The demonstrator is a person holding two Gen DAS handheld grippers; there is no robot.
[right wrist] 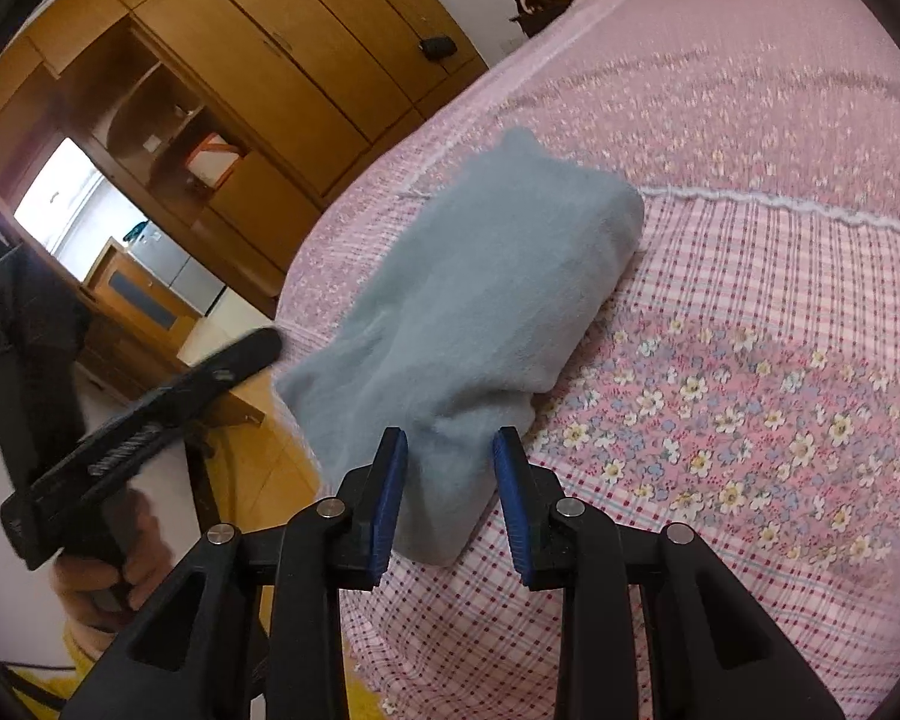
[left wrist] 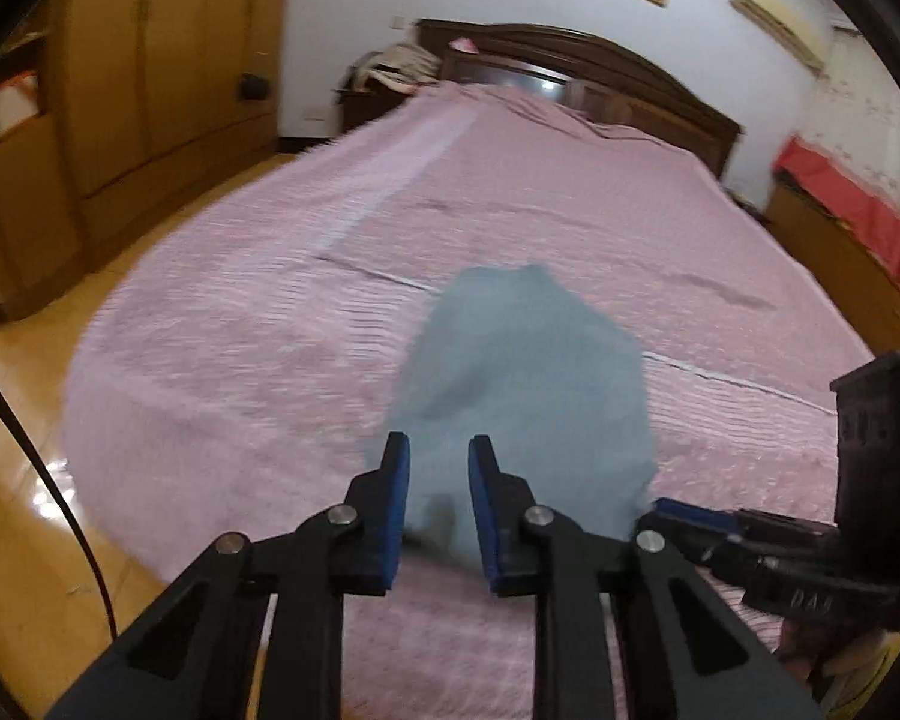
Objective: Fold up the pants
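The grey-blue pants [right wrist: 480, 300] lie folded into a thick bundle on the pink bedspread [right wrist: 780, 330], near the foot corner of the bed. They also show in the left wrist view [left wrist: 528, 396], blurred. My left gripper [left wrist: 438, 450] is open and empty, its blue pads just in front of the bundle's near edge. My right gripper [right wrist: 450, 441] is open and empty, its pads on either side of the bundle's near end, slightly above it. The left gripper also shows at the left of the right wrist view [right wrist: 150, 414], and the right gripper at the right of the left wrist view [left wrist: 750, 534].
The bed has a dark wooden headboard [left wrist: 600, 66]. Wooden wardrobes [left wrist: 150, 60] stand along the left wall, across a strip of shiny wood floor [left wrist: 36, 498]. A red-covered bench [left wrist: 858, 222] is at the bed's right. A clothes pile [left wrist: 396, 66] sits by the headboard.
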